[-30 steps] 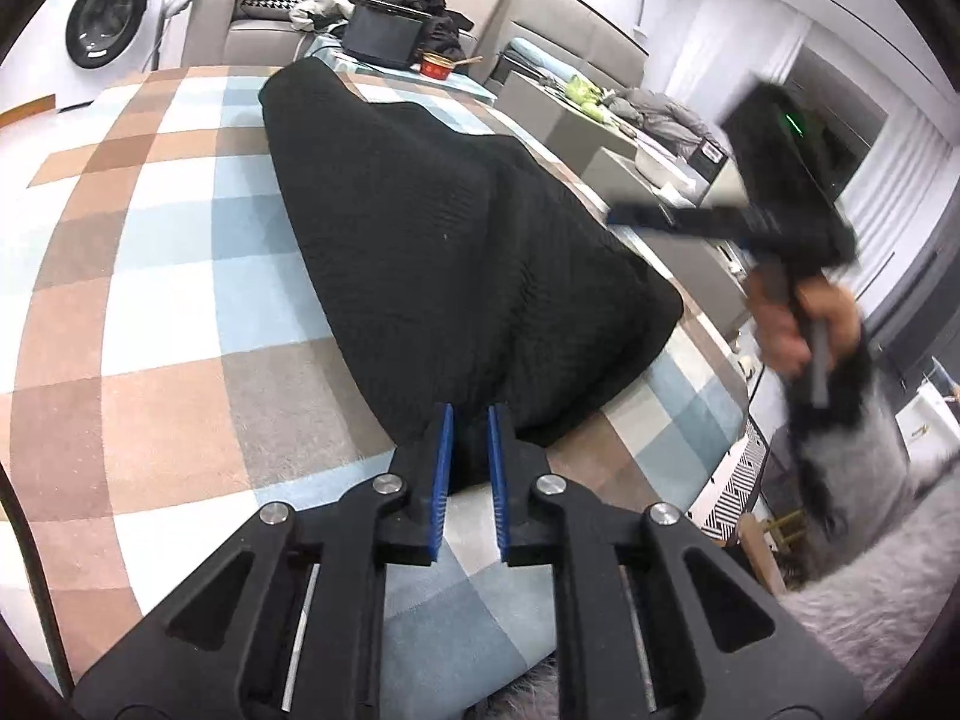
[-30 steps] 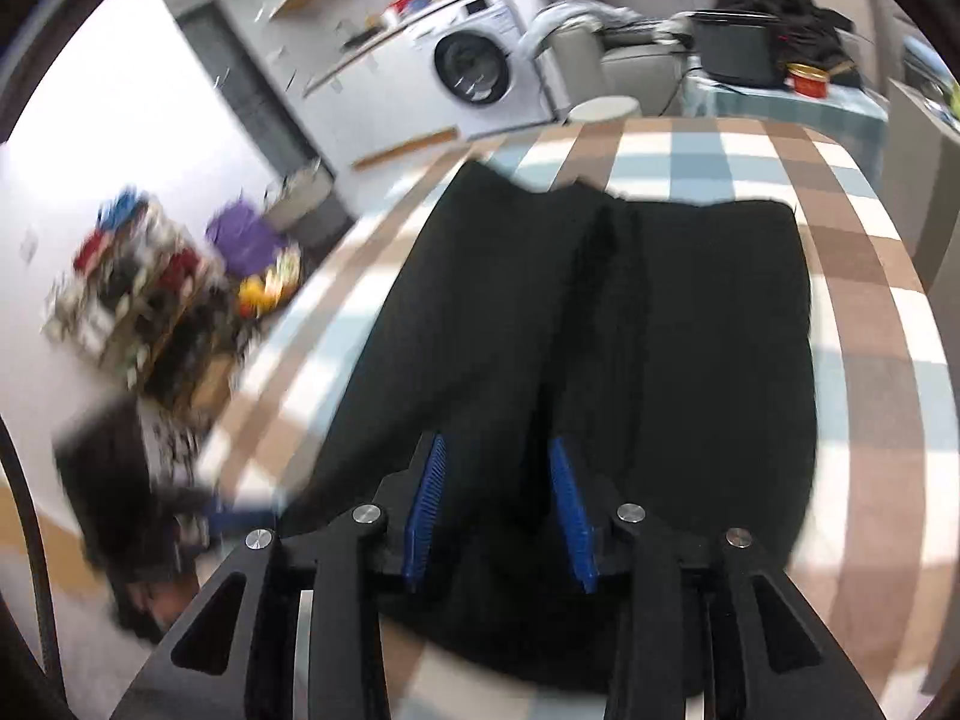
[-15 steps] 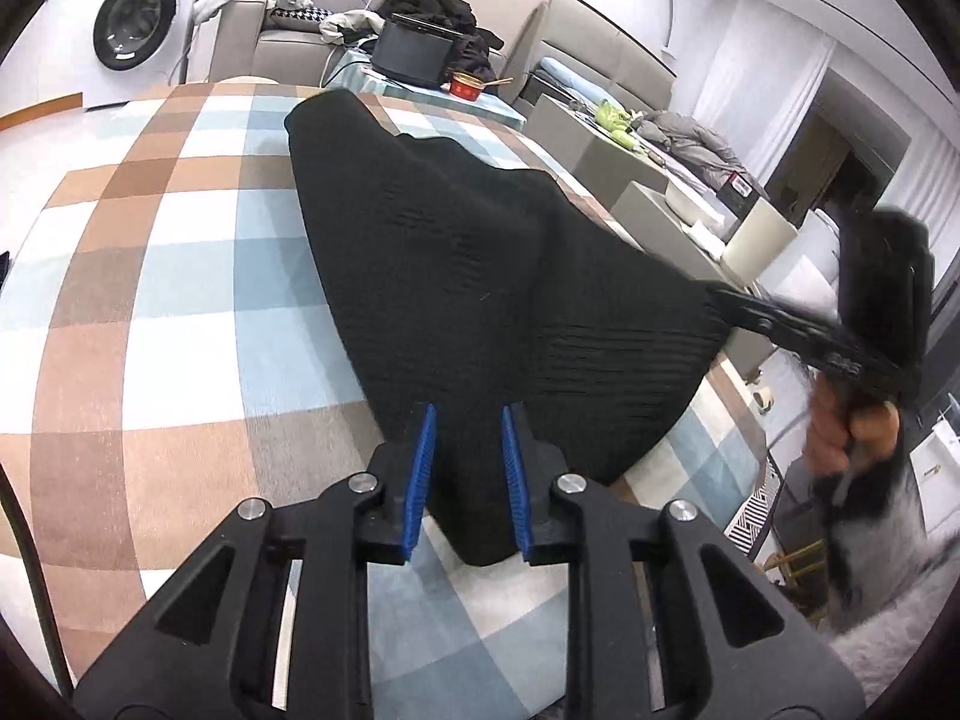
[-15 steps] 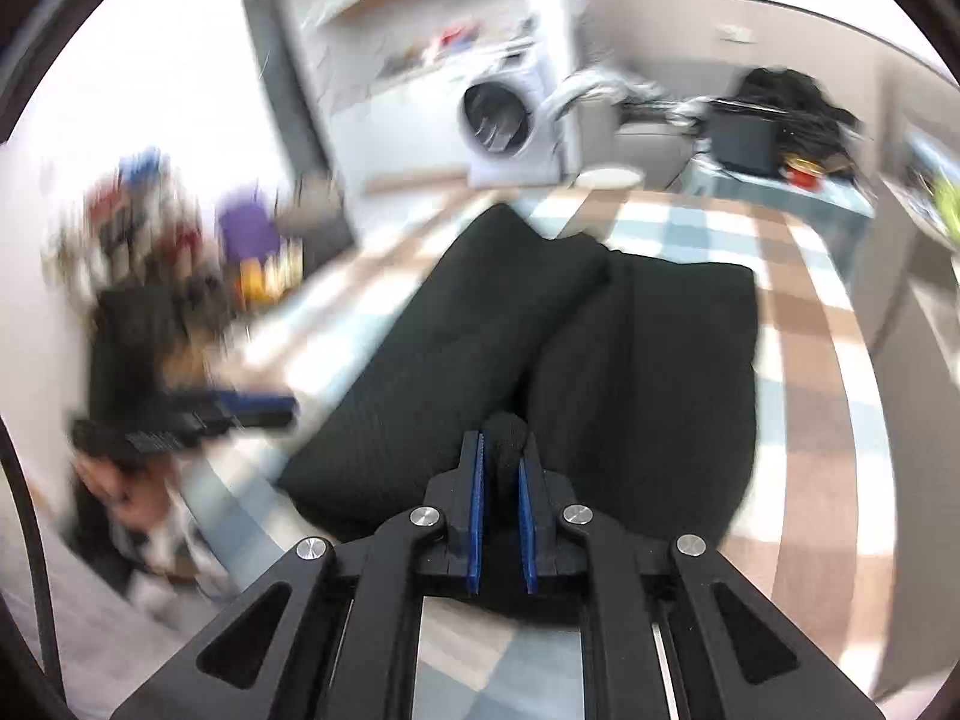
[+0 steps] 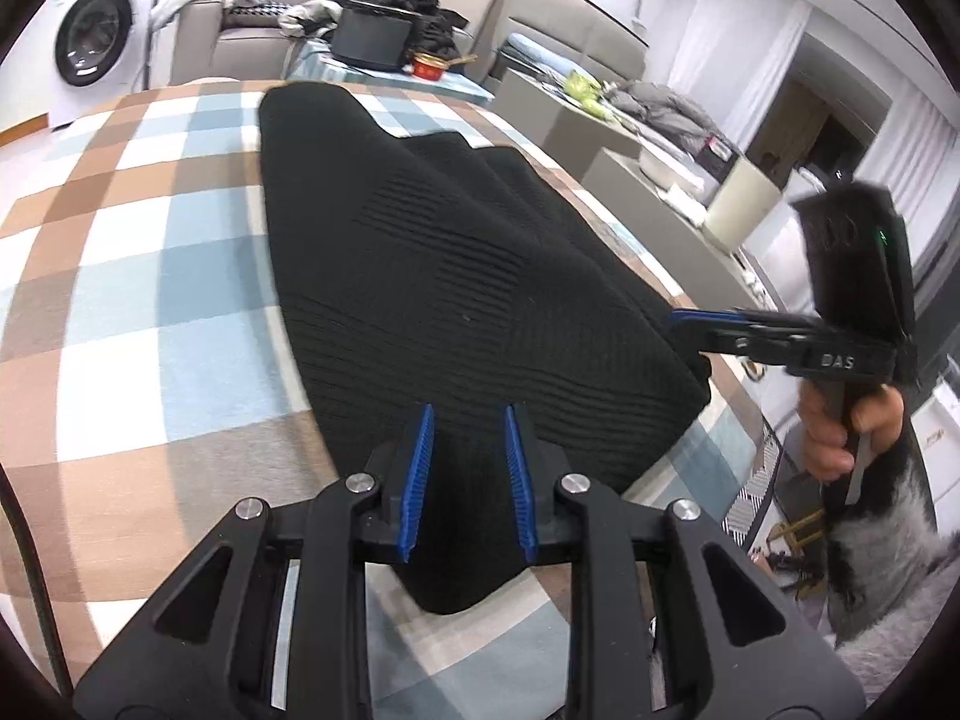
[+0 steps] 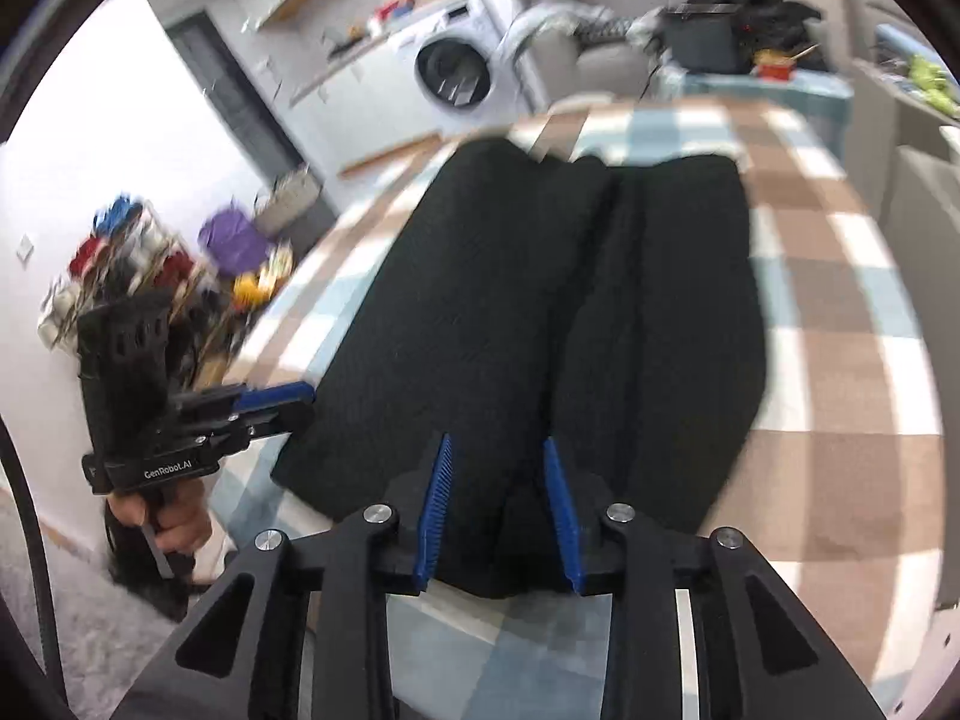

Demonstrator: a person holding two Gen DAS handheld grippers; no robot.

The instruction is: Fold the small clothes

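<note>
Checked tabletop bare across frame left; black garment fills centre. Right gripper blocks garment's right edge.

My two wrist fisheyes look steeply down from close, side by side, sharing the black ribbed knit garment; the right view is blurry, probably the same checked cloth.

Likely a home: washing machine, sofa.

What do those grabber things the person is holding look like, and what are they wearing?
Both are black plastic tools. The left gripper and right gripper have blue ribbed fingers, silver bolts and triangle cut-outs. The right one has "DAS" lettering and a small green light, the left one "GenRobot.AI". A black cable runs beside each. The sleeve is fuzzy grey with black.
</note>
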